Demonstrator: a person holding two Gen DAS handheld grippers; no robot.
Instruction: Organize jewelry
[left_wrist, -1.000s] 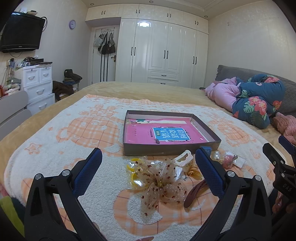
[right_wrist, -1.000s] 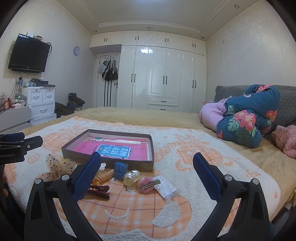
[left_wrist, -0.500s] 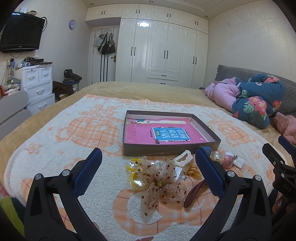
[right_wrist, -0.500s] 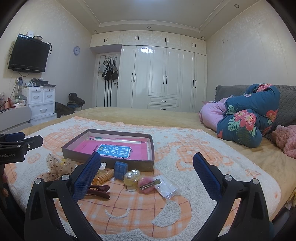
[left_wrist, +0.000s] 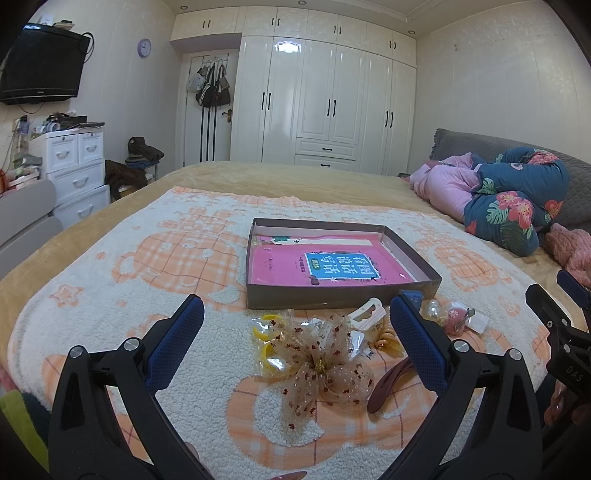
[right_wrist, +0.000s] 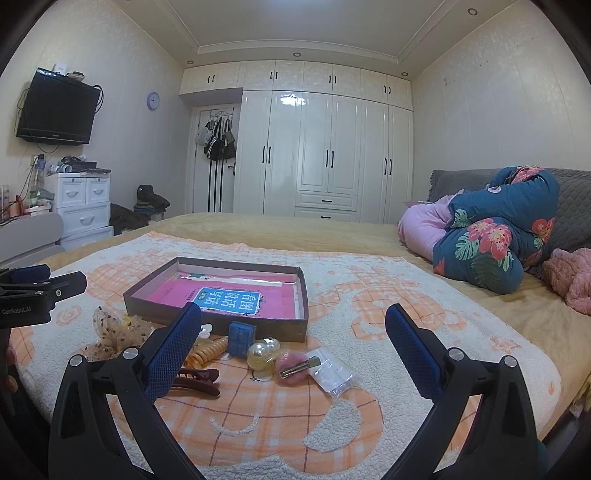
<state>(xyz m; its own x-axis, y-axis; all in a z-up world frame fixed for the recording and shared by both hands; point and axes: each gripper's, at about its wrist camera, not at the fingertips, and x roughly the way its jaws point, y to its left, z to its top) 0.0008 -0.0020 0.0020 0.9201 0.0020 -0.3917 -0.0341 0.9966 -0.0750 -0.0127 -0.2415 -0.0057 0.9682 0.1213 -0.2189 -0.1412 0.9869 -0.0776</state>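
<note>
Shallow brown box (left_wrist: 343, 301) w/ pink book inside lies flat on blanket, mid-scene, otherwise unfilled. Jewelry heaped just near of its front wall: sheer dotted bow (left_wrist: 317, 363) nearest, left; yellow bangles (left_wrist: 266, 339) touching bow's left side; white clip (left_wrist: 367, 314) + orange coil tie (right_wrist: 205, 352) behind it; maroon hair clip (right_wrist: 194, 380) flat, near; blue cube (right_wrist: 241, 336) upright by box wall; clear bead ball (right_wrist: 263, 352), pink pompom clip (right_wrist: 293, 365), clear bag (right_wrist: 332, 373) to the right
</note>
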